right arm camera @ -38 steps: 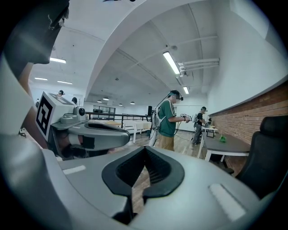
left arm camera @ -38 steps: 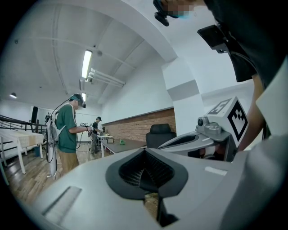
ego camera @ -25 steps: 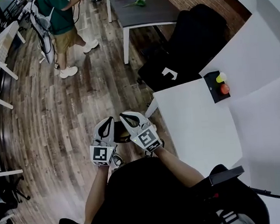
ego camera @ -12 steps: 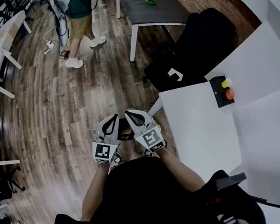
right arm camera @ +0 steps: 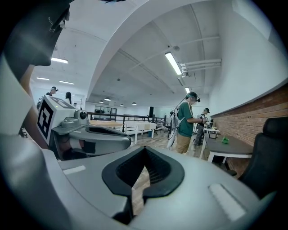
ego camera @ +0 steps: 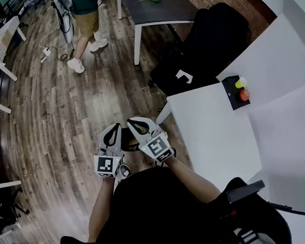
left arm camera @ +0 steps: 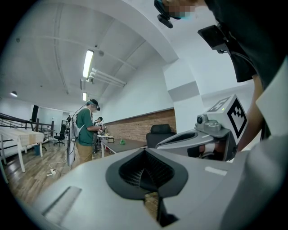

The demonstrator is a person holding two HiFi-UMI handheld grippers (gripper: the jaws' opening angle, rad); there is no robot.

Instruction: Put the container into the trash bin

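Note:
No container or trash bin shows in any view. In the head view my left gripper [ego camera: 112,132] and right gripper [ego camera: 135,123] are held side by side close to my body, over the wooden floor [ego camera: 53,115] just left of the white table [ego camera: 211,135]. Both point level into the room. The left gripper view shows the left gripper [left arm camera: 145,175] shut with nothing between its pads, and the right gripper [left arm camera: 202,139] beside it. In the right gripper view the right gripper [right arm camera: 145,173] is shut and empty too, with the left gripper [right arm camera: 90,134] next to it.
A black office chair [ego camera: 209,42] stands beyond the white table, which carries a black box with coloured buttons [ego camera: 236,93]. A dark table [ego camera: 155,9] with a green object stands farther off. A person in a green shirt [right arm camera: 185,121] stands on the floor beyond.
Both grippers stay shut and in about the same place. The head view swings slightly, and the person in green shifts a little at the top of the view.

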